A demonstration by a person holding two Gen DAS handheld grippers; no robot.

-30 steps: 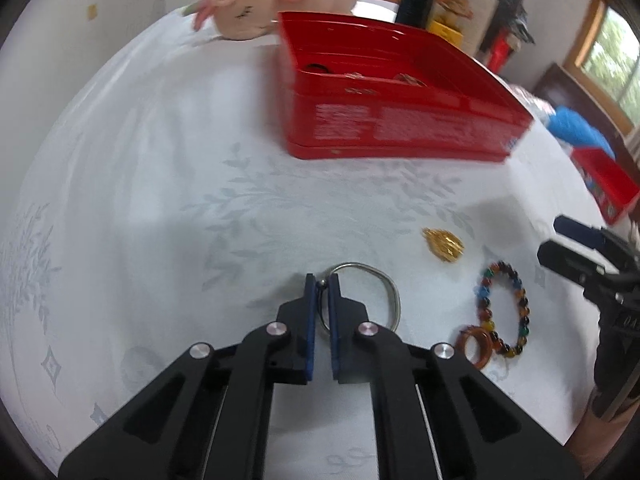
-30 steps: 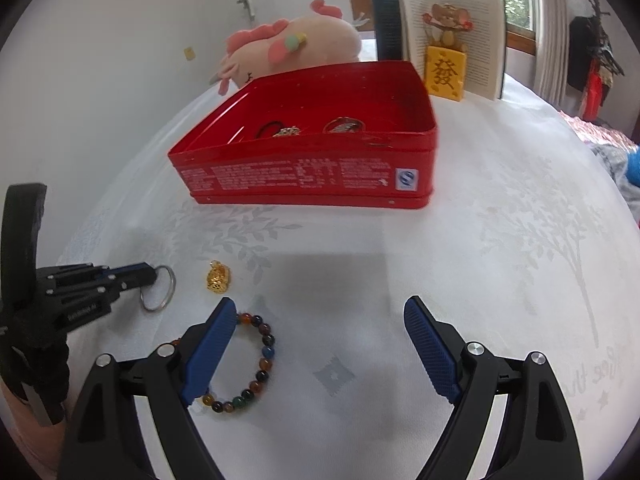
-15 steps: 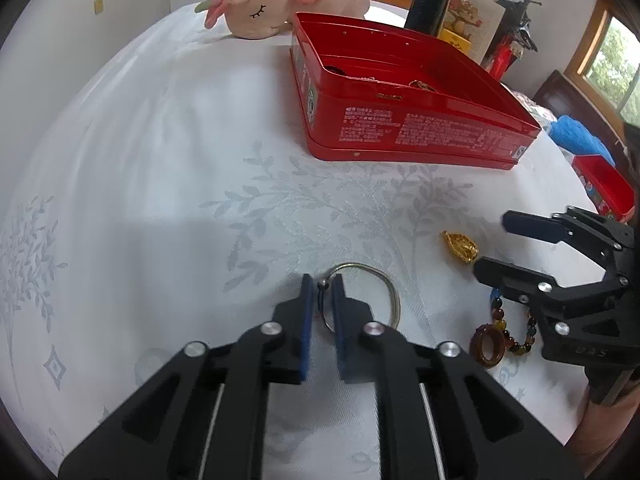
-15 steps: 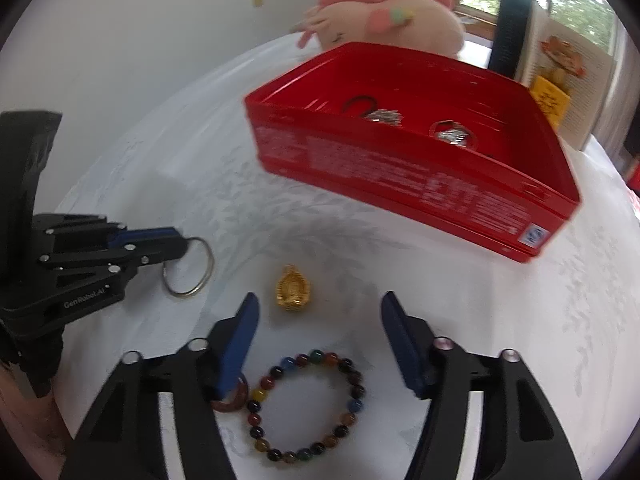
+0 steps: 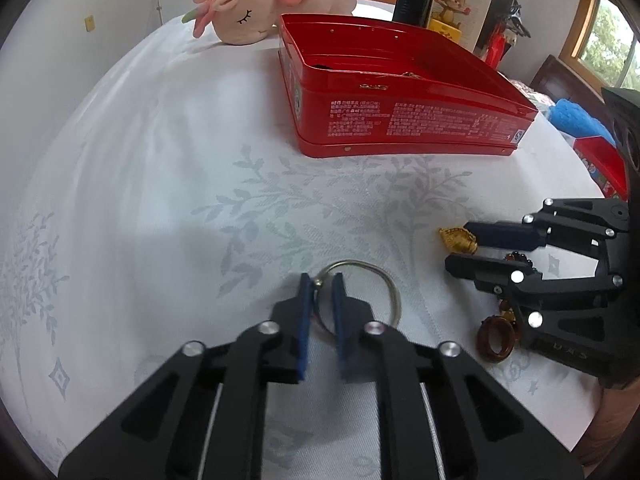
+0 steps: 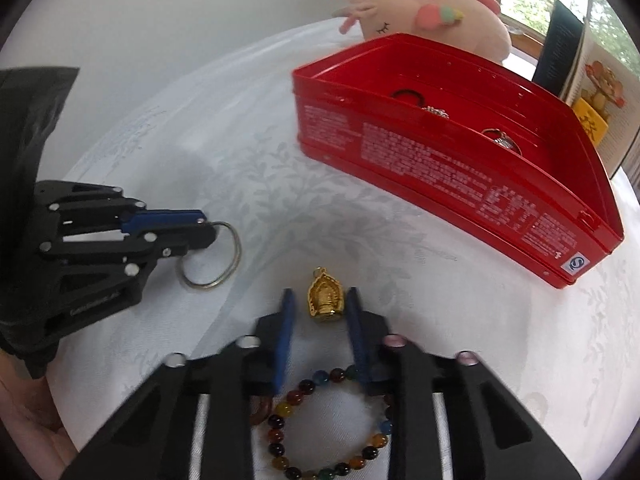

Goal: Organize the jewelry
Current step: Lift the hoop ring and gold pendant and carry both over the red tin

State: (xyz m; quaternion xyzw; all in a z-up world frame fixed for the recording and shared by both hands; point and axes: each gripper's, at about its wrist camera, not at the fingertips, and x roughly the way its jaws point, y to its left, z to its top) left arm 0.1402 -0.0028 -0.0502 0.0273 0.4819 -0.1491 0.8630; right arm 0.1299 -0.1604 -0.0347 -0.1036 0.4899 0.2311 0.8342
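On the white cloth, my left gripper (image 5: 322,280) is shut on the clasp edge of a silver ring (image 5: 394,296); the right wrist view shows the left gripper (image 6: 210,227) pinching that silver ring (image 6: 236,248) too. My right gripper (image 6: 319,300) has its jaws closing around a gold pendant (image 6: 325,296), which lies between the blue pads with a thin gap still showing. From the left wrist view the right gripper (image 5: 456,245) straddles the pendant (image 5: 458,240). A multicoloured bead bracelet (image 6: 306,385) and a brown ring (image 5: 484,344) lie under it. The open red tin (image 6: 440,168) holds several pieces.
A pink plush toy (image 5: 272,0) lies behind the red tin (image 5: 400,128), with an upright book and picture card (image 6: 600,80) beside it. A second red box (image 5: 600,164) and blue cloth (image 5: 576,116) sit at the table's right edge. A hand (image 6: 24,420) grips the left tool.
My right gripper has swung left from beside the bead bracelet to the gold pendant, and its jaws have narrowed from wide apart. My left gripper has stayed on the silver ring.
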